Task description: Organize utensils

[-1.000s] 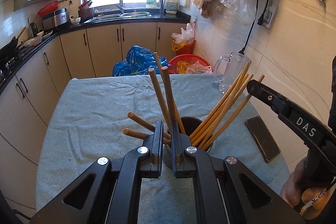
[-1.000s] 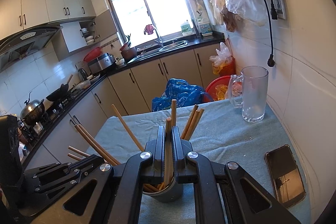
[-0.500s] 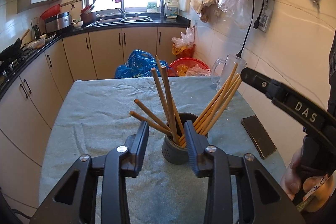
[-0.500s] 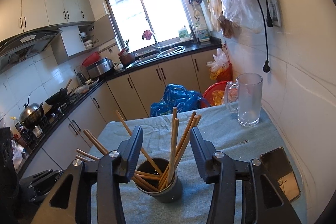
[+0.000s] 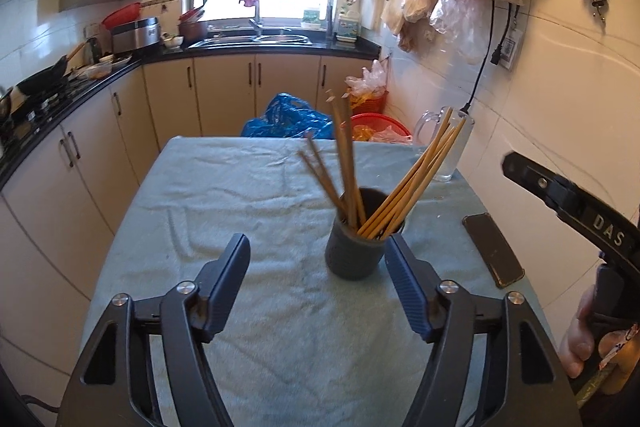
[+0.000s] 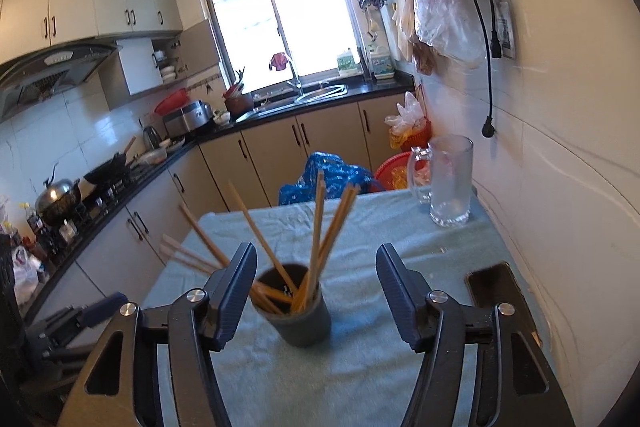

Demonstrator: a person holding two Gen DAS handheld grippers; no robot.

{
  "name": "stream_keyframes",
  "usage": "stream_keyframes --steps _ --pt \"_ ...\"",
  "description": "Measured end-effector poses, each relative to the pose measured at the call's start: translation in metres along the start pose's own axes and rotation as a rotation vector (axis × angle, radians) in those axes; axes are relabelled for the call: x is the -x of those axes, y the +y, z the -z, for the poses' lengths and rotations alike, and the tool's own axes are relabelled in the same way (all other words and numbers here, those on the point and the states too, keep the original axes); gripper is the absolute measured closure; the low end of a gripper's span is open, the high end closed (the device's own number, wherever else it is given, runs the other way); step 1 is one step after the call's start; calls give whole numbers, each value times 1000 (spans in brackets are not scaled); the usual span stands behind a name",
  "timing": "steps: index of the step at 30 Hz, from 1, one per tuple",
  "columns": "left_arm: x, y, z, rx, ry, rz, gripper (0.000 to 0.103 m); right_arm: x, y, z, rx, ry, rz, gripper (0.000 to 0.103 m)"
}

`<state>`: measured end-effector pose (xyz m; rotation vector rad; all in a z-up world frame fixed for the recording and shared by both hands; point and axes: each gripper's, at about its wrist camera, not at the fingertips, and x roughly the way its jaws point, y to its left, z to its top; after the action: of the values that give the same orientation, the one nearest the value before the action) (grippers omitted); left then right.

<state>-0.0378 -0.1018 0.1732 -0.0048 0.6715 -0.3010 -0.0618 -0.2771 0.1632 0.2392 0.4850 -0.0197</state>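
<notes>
A dark grey holder (image 5: 362, 239) (image 6: 300, 315) stands on the cloth-covered table (image 5: 248, 195), full of wooden chopsticks (image 5: 412, 179) (image 6: 316, 227) that fan out left and right. My left gripper (image 5: 316, 247) is back from the holder with its jaws opening, and nothing is pressed between its pads. My right gripper (image 6: 316, 253) is likewise pulled back, jaws opening and empty, with the holder just ahead of its fingers. In the left wrist view the right gripper's body (image 5: 568, 199) shows at the right edge, held by a hand (image 5: 580, 343).
A glass mug (image 5: 448, 151) (image 6: 450, 183) stands at the table's far right corner by the tiled wall. A dark phone (image 5: 492, 249) (image 6: 500, 299) lies flat at the right edge. Beyond the table are cabinets, a blue bag (image 5: 288, 117) and a red basket (image 5: 378, 125).
Both grippers were shut on chopsticks in the holder. They have opened, let the chopsticks go and drawn back from the holder, which now looks smaller in both views.
</notes>
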Motion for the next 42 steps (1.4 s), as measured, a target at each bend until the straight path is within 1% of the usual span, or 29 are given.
stream_keyframes --steps 3,5,6,8,11,13,16,19,21,26,28,31,33,37,40,42 --pt "15 7 14 14 -15 -31 29 11 2 14 25 18 15 36" --pt "26 8 22 15 -38 -66 23 22 5 25 43 21 26 34" --pt "35 11 26 23 -61 -97 21 26 6 31 49 21 30 33" --pt "50 15 34 57 -107 -143 12 38 8 43 52 18 36 31" --pt "77 23 46 106 -194 -217 5 53 12 59 37 19 27 29" --pt "92 25 50 104 -241 -263 3 64 14 70 22 18 22 29" --pt "118 21 54 73 -325 -346 0 78 19 81 6 13 20 29" --pt "140 13 59 51 -386 -381 0 94 22 92 -10 -1 28 27" --pt "153 8 63 36 -415 -373 0 104 22 97 -23 -10 35 26" --pt "170 2 78 8 -441 -325 0 124 20 107 -48 -25 64 25" --pt "169 -1 81 7 -425 -301 0 129 19 109 -43 -29 90 25" --pt "167 -2 86 12 -382 -245 0 136 21 115 -24 -30 129 24" --pt "164 -2 89 14 -364 -228 0 140 21 116 -16 -33 144 23" --pt "161 -5 96 10 -343 -217 0 148 25 117 11 -48 185 22" --pt "157 -8 101 9 -320 -211 0 152 30 118 43 -64 217 20" --pt "153 -8 104 13 -294 -206 0 155 34 119 58 -73 227 18"
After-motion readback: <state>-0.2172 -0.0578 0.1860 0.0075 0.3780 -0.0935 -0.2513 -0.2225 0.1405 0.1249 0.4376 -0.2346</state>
